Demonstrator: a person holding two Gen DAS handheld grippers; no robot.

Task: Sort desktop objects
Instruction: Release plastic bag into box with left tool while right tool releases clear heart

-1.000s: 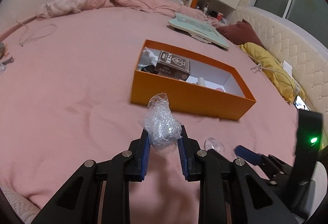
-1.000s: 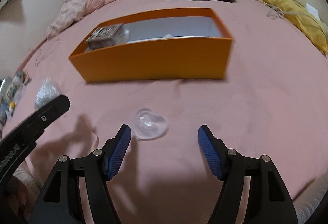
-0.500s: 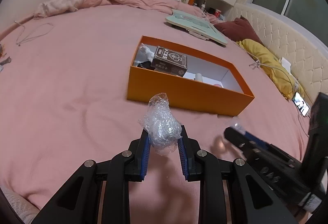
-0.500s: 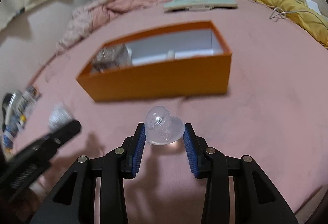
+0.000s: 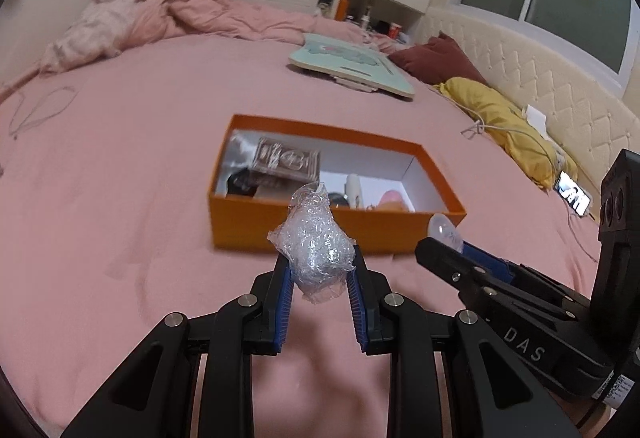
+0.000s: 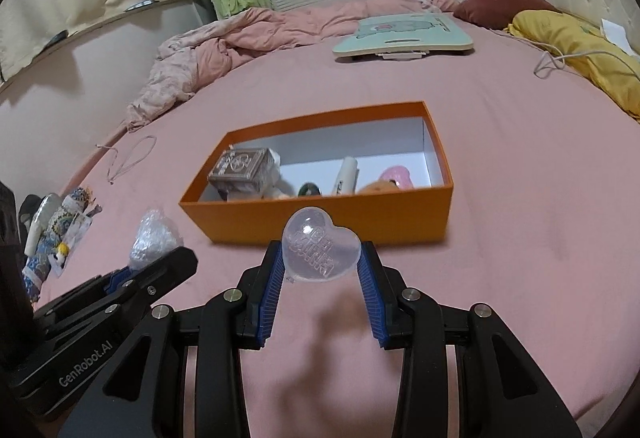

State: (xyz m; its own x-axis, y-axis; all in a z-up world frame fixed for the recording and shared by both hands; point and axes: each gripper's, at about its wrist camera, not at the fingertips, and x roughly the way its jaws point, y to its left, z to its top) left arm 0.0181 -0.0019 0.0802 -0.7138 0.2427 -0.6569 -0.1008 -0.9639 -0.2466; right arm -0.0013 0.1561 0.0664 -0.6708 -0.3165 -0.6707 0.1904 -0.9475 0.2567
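Observation:
An open orange box sits on the pink bed and holds a dark card box, a white tube, a pink item and other small things. My left gripper is shut on a crumpled clear plastic wad, held above the bed just short of the box's near wall. My right gripper is shut on a clear heart-shaped case, also lifted in front of the box. Each gripper shows in the other view: the right gripper, the left gripper.
A mint lap tray lies beyond the box. A yellow cloth with a white cable, a maroon pillow and a phone lie to the right. A crumpled pink quilt is at the far left. Patterned packets lie at the bed's left edge.
My right gripper closed on the heart-shaped case and lifted it off the bed. Both grippers have risen and moved toward the orange box with their loads.

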